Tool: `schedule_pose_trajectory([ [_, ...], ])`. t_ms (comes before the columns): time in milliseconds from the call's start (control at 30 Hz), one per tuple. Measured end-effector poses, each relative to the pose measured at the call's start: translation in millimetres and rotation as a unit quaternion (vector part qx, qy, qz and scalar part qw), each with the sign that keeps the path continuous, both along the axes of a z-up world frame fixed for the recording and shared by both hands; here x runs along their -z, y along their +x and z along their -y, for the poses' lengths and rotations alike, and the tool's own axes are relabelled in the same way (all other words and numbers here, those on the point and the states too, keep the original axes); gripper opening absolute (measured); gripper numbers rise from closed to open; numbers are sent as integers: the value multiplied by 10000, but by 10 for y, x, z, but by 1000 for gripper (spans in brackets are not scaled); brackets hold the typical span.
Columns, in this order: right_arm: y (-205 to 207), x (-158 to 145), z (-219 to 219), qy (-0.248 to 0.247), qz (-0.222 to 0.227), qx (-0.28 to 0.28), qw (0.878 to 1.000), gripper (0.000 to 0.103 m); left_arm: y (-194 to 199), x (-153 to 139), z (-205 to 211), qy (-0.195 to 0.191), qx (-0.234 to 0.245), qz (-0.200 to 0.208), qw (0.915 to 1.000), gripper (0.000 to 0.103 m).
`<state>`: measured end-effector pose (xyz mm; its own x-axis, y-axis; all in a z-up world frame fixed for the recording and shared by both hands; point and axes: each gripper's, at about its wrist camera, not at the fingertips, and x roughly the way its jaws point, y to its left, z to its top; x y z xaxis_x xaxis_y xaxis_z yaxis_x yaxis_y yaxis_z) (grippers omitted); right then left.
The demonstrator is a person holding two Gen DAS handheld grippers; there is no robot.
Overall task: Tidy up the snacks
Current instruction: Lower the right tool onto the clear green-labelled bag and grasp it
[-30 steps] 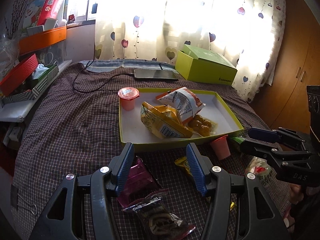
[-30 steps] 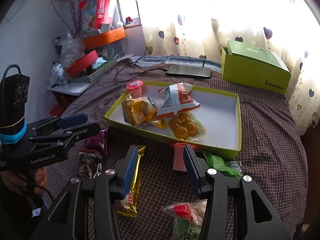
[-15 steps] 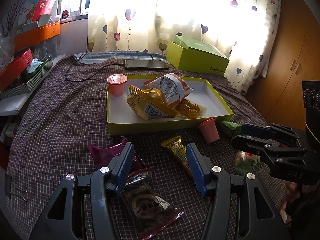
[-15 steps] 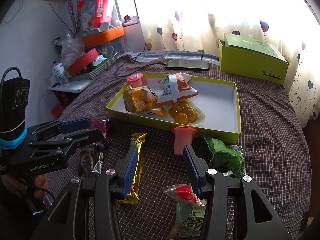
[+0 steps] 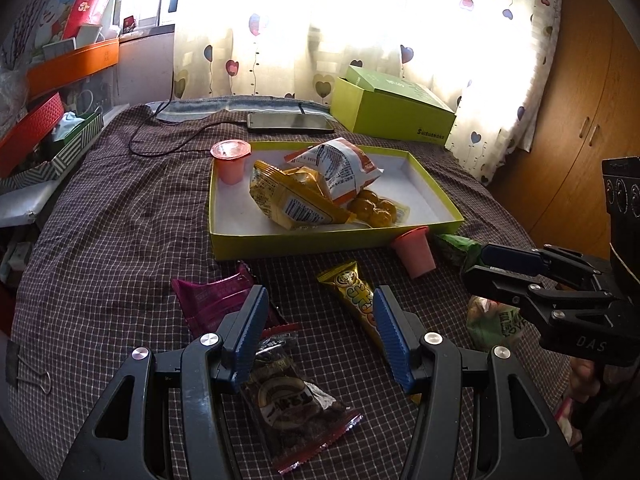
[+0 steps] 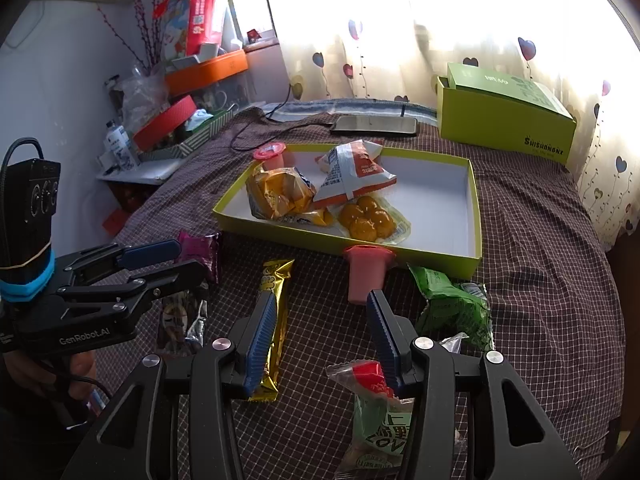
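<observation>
Checked cloth (image 5: 104,248) covers the surface under both grippers. From the left wrist, the left gripper (image 5: 318,332) has its blue fingers (image 5: 250,330) spread wide with nothing between the pads. Just under the left-hand finger lies a magenta packet (image 5: 212,304); below it, between the finger bases, a dark packet (image 5: 292,404). A gold bar (image 5: 356,300) runs slantwise up to the right-hand finger. Beyond the fingertips sits the green tray (image 5: 280,242) — inside it a pink cup (image 5: 230,160), a yellow bag (image 5: 292,196), a white-and-orange bag (image 5: 340,164) and a pack of yellow balls (image 5: 376,210). A second pink cup (image 5: 414,252) stands upside down against the tray's near wall, off to the right of the fingers. The right gripper (image 5: 484,268) comes in from the right edge.

From the right wrist, the right gripper (image 6: 322,334) is also wide, holding nothing. The gold bar (image 6: 272,312) lies along the left-hand finger, partly behind it. The inverted cup (image 6: 366,274) stands just past the fingertips, touching the tray (image 6: 476,216). A green bag (image 6: 452,304) lies right of the right-hand finger, and a clear pack with red and green print (image 6: 378,416) lies below that finger — partly hidden by it. To the left the left gripper (image 6: 182,260) reaches in, its fingers stacked from this side, over the magenta packet (image 6: 200,250).
</observation>
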<state>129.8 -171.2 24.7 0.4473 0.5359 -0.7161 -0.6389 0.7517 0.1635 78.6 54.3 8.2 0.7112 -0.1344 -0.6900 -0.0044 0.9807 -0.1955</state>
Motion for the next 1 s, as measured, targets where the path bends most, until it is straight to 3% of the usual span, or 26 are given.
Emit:
schedule_pose_trajectory([
  [533, -20, 48, 88, -53, -45, 109, 9999, 46, -47, 35, 70, 21, 86, -36, 10000, 55],
  [1000, -42, 31, 204, -37, -19, 232, 9997, 46, -101, 52, -163, 45, -281, -101, 9995, 55],
])
